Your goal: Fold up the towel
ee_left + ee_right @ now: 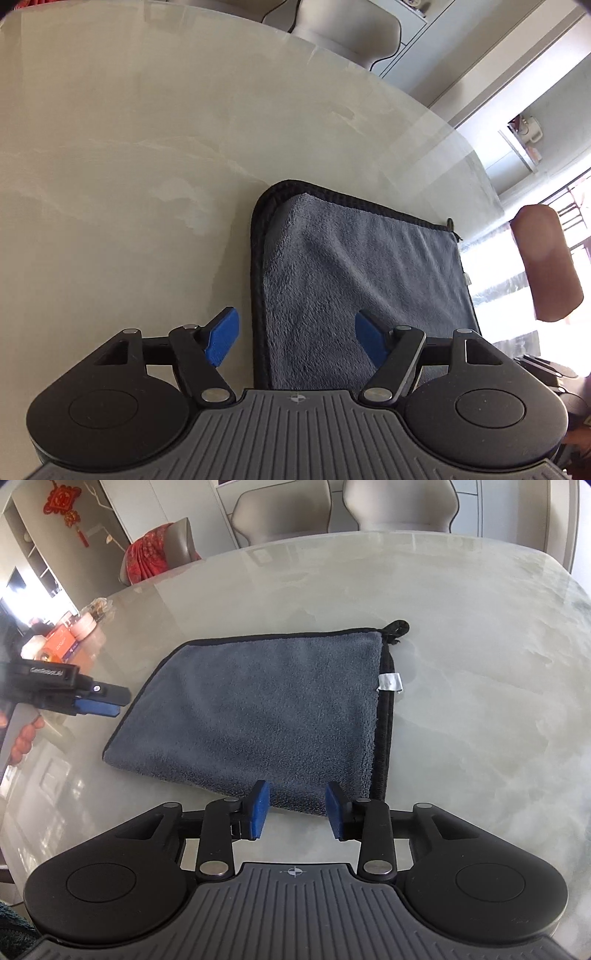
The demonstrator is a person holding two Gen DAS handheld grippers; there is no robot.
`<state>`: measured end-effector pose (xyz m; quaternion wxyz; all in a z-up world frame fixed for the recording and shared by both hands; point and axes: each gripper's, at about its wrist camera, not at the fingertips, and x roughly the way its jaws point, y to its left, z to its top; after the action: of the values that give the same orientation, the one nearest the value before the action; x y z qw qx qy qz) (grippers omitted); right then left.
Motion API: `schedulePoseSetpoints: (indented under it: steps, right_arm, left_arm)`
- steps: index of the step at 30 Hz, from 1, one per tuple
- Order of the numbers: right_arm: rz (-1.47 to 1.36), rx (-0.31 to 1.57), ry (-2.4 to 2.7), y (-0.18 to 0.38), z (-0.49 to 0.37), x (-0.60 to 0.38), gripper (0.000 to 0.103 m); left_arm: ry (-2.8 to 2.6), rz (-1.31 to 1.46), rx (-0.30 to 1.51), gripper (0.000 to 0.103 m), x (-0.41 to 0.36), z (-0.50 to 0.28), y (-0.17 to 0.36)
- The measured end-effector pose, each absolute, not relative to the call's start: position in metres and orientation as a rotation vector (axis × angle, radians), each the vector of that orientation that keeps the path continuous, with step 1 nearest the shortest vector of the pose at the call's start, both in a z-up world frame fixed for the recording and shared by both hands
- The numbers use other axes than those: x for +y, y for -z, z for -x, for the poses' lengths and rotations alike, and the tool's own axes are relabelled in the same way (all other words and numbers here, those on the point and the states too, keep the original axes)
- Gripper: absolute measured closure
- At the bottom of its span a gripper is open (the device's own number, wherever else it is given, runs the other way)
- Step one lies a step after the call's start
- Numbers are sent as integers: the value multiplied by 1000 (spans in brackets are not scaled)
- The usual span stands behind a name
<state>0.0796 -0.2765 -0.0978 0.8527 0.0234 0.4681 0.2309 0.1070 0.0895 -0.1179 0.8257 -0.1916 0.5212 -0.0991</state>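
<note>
The grey towel [255,716] lies folded flat in the middle of the shiny worktop [461,635], with chairs [399,506] past the far edge and boxes [59,642] near the left edge. The right gripper [297,810] hangs open over the towel's near edge, holding nothing. The left gripper [297,334] is open and empty too, and its body hides the towel's near part.

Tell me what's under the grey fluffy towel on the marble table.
The grey fluffy towel lies folded on the pale marble table. A lower layer with black trim peeks out along its right edge. Anything else beneath is covered and cannot be seen.
</note>
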Motion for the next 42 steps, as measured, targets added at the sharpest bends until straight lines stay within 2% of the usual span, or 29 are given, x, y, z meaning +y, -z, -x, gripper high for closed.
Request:
schedulePoseSetpoints:
  steps: [10, 17, 20, 21, 22, 23, 25, 33, 42]
  right_arm:
    - [-68, 989, -468, 92, -82, -282, 66]
    - [-62, 992, -472, 91, -85, -277, 65]
    - [-63, 987, -469, 89, -85, -276, 65]
    - [-63, 985, -469, 88, -85, -276, 65]
    - [-65, 983, -470, 87, -85, -276, 65]
    - [-70, 981, -473, 87, -85, -275, 65]
    - [-91, 981, -485, 85, -85, -274, 64]
    - [-37, 959, -639, 75, -72, -226, 59]
    - [306, 833, -784, 76, -47, -121, 50]
  left_arm:
    - [248, 514, 1109, 29, 94, -111, 127]
    - [269, 572, 1109, 10, 95, -114, 131]
    - [271, 577, 1110, 11, 93, -114, 131]
    - [272, 579, 1110, 14, 93, -114, 130]
    - [272, 580, 1110, 30, 92, -114, 130]
    - [273, 582, 1111, 58, 92, -114, 130]
    - [274, 585, 1111, 90, 91, -114, 129]
    - [280, 597, 1113, 91, 86, -113, 127]
    - [298, 617, 1120, 91, 73, -126, 111]
